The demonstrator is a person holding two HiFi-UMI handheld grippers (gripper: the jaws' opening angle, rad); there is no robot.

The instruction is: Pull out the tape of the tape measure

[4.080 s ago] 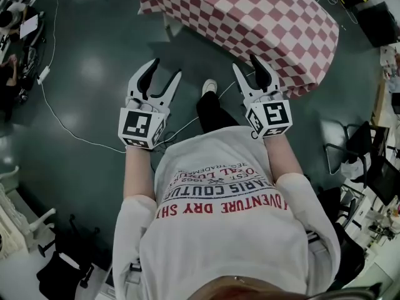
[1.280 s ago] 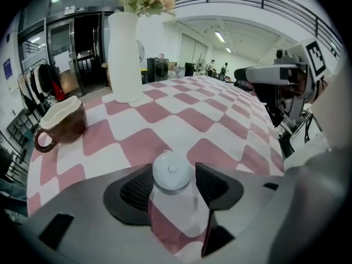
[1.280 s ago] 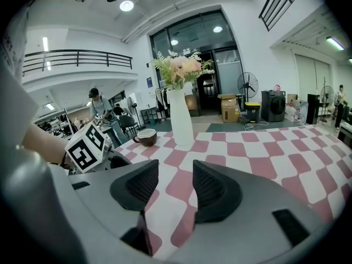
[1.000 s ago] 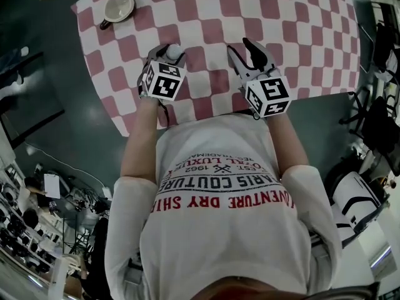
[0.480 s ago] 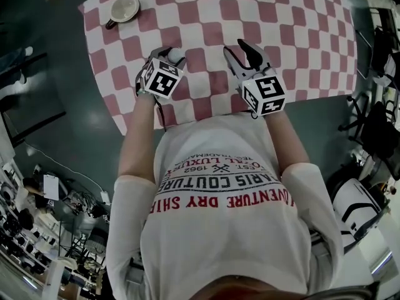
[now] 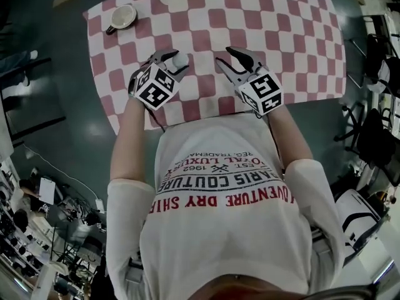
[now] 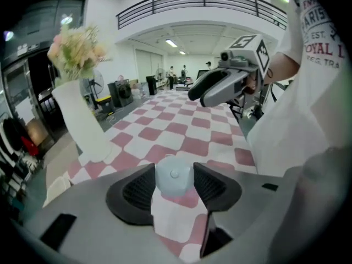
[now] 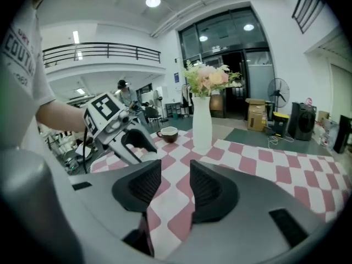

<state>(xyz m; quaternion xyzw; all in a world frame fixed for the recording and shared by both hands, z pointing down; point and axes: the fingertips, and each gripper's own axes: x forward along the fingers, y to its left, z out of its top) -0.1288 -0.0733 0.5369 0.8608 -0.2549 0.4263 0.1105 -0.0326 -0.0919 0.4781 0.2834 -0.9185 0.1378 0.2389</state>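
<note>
A small round pale-blue tape measure point(image 7: 174, 175) sits between the pads of my left gripper point(image 7: 174, 183), which is shut on it just above the red-and-white checked table point(image 6: 281, 30). In the head view the tape measure point(image 6: 180, 60) shows at the tip of the left gripper point(image 6: 170, 60). No tape shows drawn out of the case. My right gripper point(image 6: 227, 56) hovers to its right, a short gap away. Its jaws have just been closing, but they stand apart with nothing between them point(image 8: 175, 183). The left gripper view shows the right gripper point(image 7: 220, 87) ahead.
A cup point(image 6: 122, 16) stands at the table's far left corner. A white vase with flowers point(image 8: 202, 126) stands at the far edge, also in the left gripper view as the vase point(image 7: 80, 122). Chairs and office clutter ring the table on the dark floor.
Four seconds ago both grippers were open over the floor, away from the table. Within the last second the left gripper has risen and rolled with the tape measure; the right has rolled.
</note>
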